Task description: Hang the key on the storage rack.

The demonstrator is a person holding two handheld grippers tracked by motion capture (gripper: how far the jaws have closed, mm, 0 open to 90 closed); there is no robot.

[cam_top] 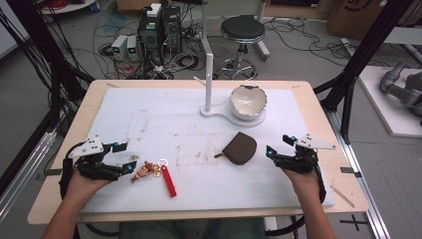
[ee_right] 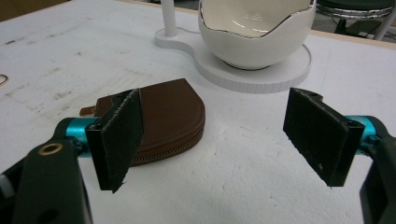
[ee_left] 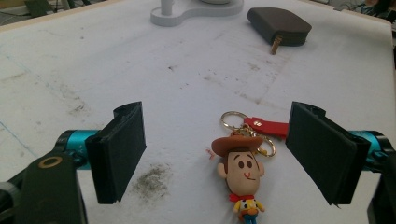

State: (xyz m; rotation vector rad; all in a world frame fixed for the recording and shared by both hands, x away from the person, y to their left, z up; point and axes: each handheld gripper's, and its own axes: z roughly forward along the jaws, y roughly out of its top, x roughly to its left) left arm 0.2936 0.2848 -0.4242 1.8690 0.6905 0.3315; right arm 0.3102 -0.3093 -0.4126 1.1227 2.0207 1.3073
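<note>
A cowboy-figure keychain (ee_left: pixel 243 175) with metal rings and a red strap (ee_left: pixel 271 127) lies on the white mat; in the high view the keychain (cam_top: pixel 144 170) is just right of my left gripper (cam_top: pixel 130 162). That left gripper (ee_left: pixel 224 158) is open, its jaws on either side of the figure without touching it. A brown zipped pouch (cam_top: pixel 240 148) lies mid-table. My right gripper (cam_top: pixel 278 146) is open just right of it; in the right gripper view the pouch (ee_right: pixel 173 114) sits behind the left jaw of the right gripper (ee_right: pixel 215 140).
A white egg-shaped bowl (cam_top: pixel 248 102) sits on a white stand base (cam_top: pixel 219 114) with an upright post (cam_top: pixel 209 82) at the back of the mat. The wooden table edge (cam_top: pixel 199 214) runs along the front. A stool and cables stand beyond the table.
</note>
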